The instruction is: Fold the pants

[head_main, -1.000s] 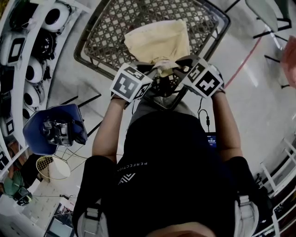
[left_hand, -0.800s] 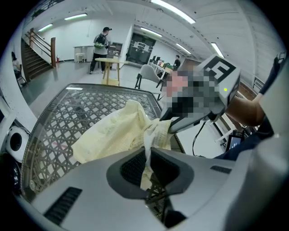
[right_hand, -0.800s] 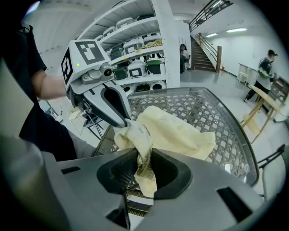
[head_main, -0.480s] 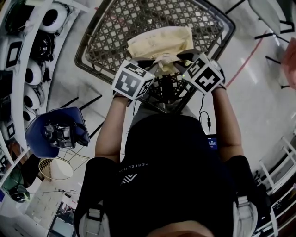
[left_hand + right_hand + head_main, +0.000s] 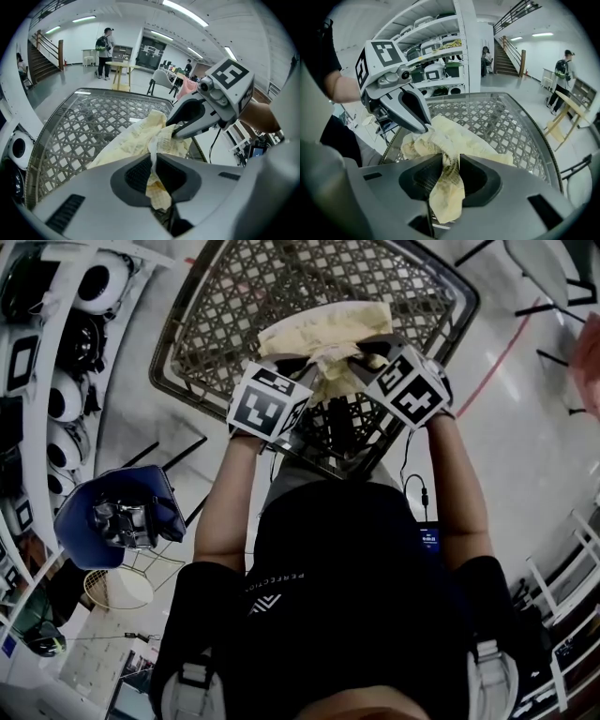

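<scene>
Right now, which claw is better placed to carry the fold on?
Probably left. The left claw is clamped on the pants; the right claw has just been opening, with them between its jaws.

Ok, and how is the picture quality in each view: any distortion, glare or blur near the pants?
Head view: strong fisheye bending, dim lower half, pants sharp on the mesh table. Left gripper view: dark rounded corners, ceiling lights glare, pants slightly soft up close. Right gripper view: shelves curve toward the edge, light even, pants a little blurred up close.
</scene>
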Action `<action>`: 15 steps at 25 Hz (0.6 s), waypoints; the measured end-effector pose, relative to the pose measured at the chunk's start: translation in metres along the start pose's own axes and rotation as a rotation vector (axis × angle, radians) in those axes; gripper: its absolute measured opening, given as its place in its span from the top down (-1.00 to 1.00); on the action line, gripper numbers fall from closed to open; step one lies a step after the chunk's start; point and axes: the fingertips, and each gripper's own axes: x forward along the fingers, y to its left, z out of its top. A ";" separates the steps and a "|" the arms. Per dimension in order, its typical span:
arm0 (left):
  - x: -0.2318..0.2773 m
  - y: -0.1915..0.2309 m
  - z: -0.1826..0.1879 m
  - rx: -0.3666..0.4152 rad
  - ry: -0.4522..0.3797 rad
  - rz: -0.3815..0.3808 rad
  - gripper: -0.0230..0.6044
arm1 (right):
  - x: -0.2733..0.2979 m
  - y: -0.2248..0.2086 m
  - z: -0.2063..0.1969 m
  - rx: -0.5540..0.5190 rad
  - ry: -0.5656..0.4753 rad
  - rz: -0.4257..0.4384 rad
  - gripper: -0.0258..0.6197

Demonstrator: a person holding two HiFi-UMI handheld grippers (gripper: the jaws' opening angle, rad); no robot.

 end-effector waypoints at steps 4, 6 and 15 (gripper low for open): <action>0.001 0.012 0.006 0.010 -0.004 0.036 0.79 | 0.004 -0.012 0.008 0.009 -0.039 -0.046 0.51; 0.002 0.019 0.009 0.009 -0.019 0.053 0.79 | 0.006 -0.016 0.012 0.017 -0.057 -0.068 0.50; -0.004 0.032 0.020 0.032 -0.058 0.105 0.81 | 0.015 -0.035 0.020 0.065 -0.110 -0.143 0.48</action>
